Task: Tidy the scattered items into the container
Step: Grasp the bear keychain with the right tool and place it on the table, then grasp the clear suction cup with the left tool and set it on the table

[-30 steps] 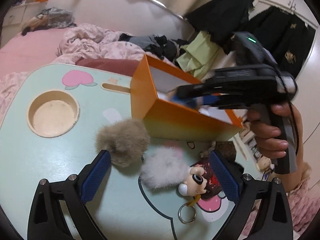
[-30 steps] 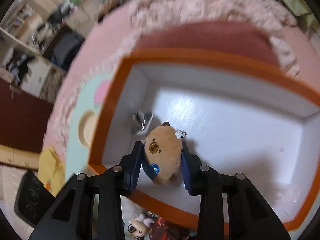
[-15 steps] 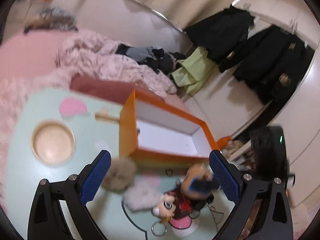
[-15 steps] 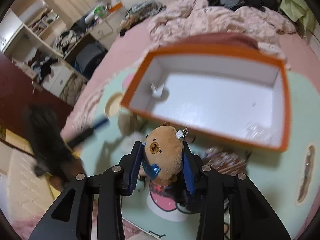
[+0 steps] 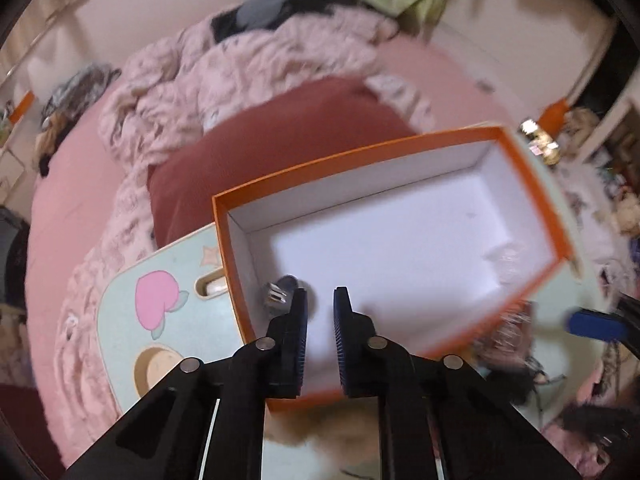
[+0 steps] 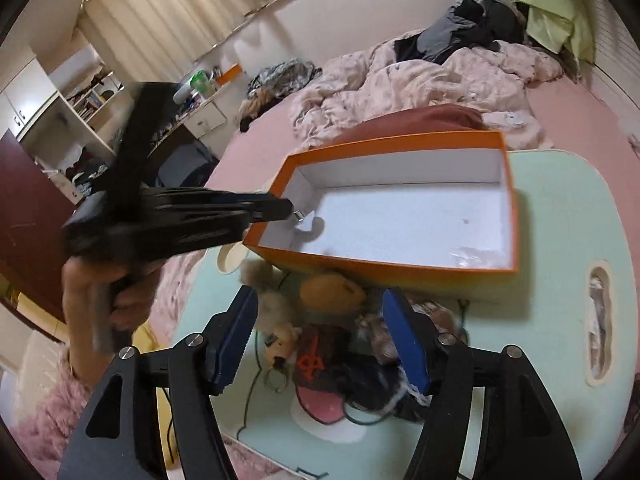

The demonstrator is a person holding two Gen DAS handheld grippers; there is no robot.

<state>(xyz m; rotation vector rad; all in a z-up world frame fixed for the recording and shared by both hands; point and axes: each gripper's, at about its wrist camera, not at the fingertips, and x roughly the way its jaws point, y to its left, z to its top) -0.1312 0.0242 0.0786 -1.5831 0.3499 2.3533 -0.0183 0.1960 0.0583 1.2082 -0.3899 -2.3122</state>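
Left wrist view: the left gripper [image 5: 320, 312] hangs over the near left corner of the orange box [image 5: 532, 184], its blue pads closing in with only a thin slit left and nothing between them. Just past the fingertips, on the white floor of the box, lies a small metal clip [image 5: 276, 295] — the only thing clearly in there, plus a faint clear wrapper [image 5: 506, 258] at the far end. Right wrist view: the right gripper [image 6: 320, 334] has its jaws opening, pads well apart, nothing pressed between them. Beyond them, on the mint table [image 6: 560, 240], the brown plush [image 6: 330, 292] sits against the box's near wall, outside it, in a heap with a tan pom-pom [image 6: 268, 296], a little figure keychain [image 6: 282, 346] and dark tangled bits too blurred to name. A hand [image 6: 108, 300] at left holds the other gripper, whose tips reach into the box by the clip. Pink bedding [image 6: 420, 80] piles up behind.
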